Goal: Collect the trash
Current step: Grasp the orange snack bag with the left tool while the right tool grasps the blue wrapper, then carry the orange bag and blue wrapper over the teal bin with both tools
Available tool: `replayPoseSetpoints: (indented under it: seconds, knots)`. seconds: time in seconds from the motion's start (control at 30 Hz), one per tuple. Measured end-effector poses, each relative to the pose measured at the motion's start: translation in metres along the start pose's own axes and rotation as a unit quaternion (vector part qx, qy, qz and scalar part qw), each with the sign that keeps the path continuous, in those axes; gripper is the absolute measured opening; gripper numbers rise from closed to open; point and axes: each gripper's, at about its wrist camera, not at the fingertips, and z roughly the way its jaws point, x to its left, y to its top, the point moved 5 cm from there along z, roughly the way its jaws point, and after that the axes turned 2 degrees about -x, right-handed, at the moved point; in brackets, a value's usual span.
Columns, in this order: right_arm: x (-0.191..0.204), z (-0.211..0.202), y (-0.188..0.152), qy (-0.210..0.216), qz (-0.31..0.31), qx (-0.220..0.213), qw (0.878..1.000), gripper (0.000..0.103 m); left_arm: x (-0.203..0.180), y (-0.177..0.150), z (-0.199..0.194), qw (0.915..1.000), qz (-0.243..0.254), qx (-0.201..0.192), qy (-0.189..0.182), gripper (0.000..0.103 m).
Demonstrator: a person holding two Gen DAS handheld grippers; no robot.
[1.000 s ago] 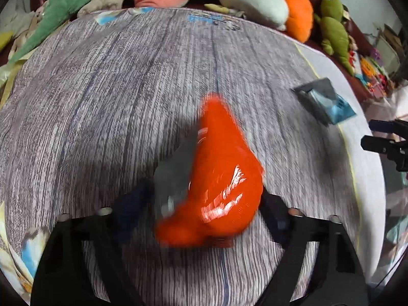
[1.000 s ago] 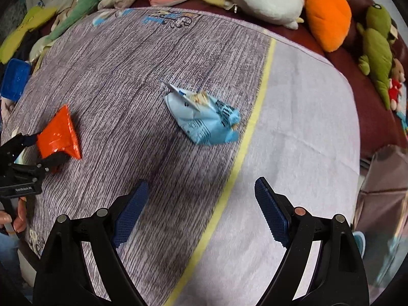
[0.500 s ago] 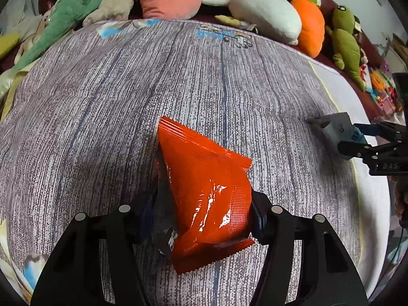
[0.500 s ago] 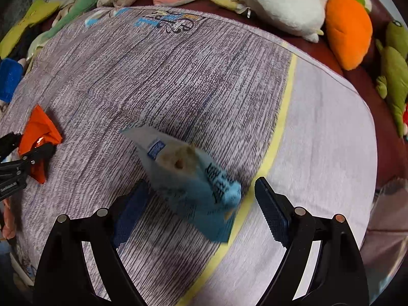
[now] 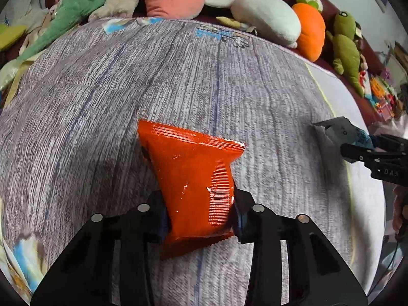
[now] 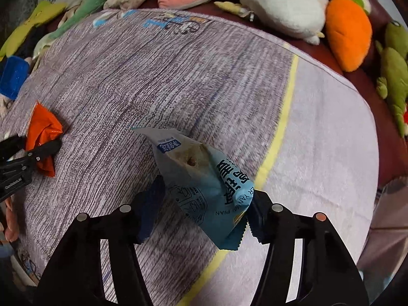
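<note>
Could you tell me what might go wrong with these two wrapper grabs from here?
1. The left gripper is closing on the glossy orange wrapper near its lower end only; the slick film could slip out when lifted.
2. The right gripper is closing around the blue wrapper, whose torn opening faces up with crumbs inside; tilting it may spill them on the mat. Its left pad seems not yet touching, so the grip may land off-centre.

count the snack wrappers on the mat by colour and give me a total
orange snack wrapper: 1, between the pads of the left hand-held gripper, whose jaws are closing
light blue snack wrapper: 1, torn open, between the pads of the right hand-held gripper, whose jaws are closing
total: 2
</note>
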Motion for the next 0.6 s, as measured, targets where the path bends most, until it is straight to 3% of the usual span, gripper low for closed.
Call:
replayPoseSetpoints:
  seconds: [0.3,0.6]
  knots:
    - [-0.024,-0.050,-0.045,0.003,0.045,-0.021,0.999,0.057,-0.052,-0.015,-0.024,0.9991,0.031,-0.002,-0.028,0.038]
    - [-0.075,-0.102,-0.108,0.003,0.111,-0.045,0.993,0.057,-0.154,-0.034,-0.043,0.9933,0.094,0.000,-0.067,0.038]
